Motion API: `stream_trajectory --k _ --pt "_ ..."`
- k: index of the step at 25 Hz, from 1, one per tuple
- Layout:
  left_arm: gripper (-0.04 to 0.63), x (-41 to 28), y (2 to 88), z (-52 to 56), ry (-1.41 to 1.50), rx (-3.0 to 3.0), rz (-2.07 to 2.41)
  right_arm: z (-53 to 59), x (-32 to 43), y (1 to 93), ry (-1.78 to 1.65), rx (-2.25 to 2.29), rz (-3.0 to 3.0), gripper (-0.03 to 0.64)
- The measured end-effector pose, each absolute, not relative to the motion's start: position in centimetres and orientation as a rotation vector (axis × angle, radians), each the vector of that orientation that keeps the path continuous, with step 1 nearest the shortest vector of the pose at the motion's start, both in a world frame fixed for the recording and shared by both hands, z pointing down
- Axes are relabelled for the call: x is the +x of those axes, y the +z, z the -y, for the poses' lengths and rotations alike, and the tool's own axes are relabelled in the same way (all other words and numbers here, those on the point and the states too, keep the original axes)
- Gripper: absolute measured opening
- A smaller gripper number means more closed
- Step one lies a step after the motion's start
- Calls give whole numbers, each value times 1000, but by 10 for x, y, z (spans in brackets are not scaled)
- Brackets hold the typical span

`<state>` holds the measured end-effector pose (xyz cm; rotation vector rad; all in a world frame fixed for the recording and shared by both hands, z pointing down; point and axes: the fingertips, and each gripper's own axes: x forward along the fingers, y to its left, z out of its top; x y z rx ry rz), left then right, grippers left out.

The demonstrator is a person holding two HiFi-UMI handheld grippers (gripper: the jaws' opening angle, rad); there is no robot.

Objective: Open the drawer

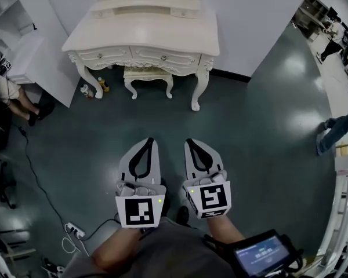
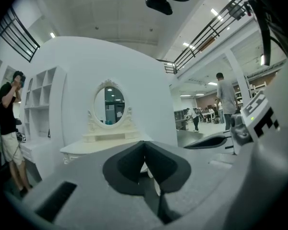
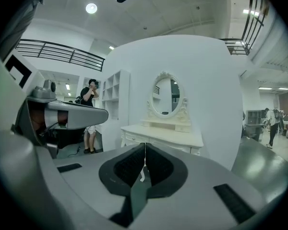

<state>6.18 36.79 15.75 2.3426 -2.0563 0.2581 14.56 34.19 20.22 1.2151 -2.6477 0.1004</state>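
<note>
A cream dressing table (image 1: 145, 36) with an oval mirror stands against the white wall ahead. Its closed drawers (image 1: 162, 56) with small knobs run along the front edge, and a matching stool (image 1: 148, 74) is tucked beneath. My left gripper (image 1: 149, 140) and right gripper (image 1: 191, 141) hang side by side over the dark floor, well short of the table, both pointing toward it. Both are shut with nothing between the tips. The left gripper view shows its gripper (image 2: 144, 143) below the table (image 2: 105, 145). The right gripper view shows its gripper (image 3: 145, 145) before the drawers (image 3: 134, 139).
A white shelf unit (image 1: 11, 16) stands at the left, with a person (image 1: 8, 91) beside it. Small toys (image 1: 95, 88) lie by the table's left leg. A cable and power strip (image 1: 75, 230) trail on the floor at the left. Another person (image 1: 336, 129) and a railing (image 1: 342, 213) are at the right.
</note>
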Motion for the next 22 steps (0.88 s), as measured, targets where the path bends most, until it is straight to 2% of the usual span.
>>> stream_trajectory --k 12,22 --pt "15 -2 127 -295 158 2403 2104 -259 99 161 -32 1323 2652 14" --pt "15 -14 127 -267 158 2424 2087 -236 87 159 -65 1347 2633 14"
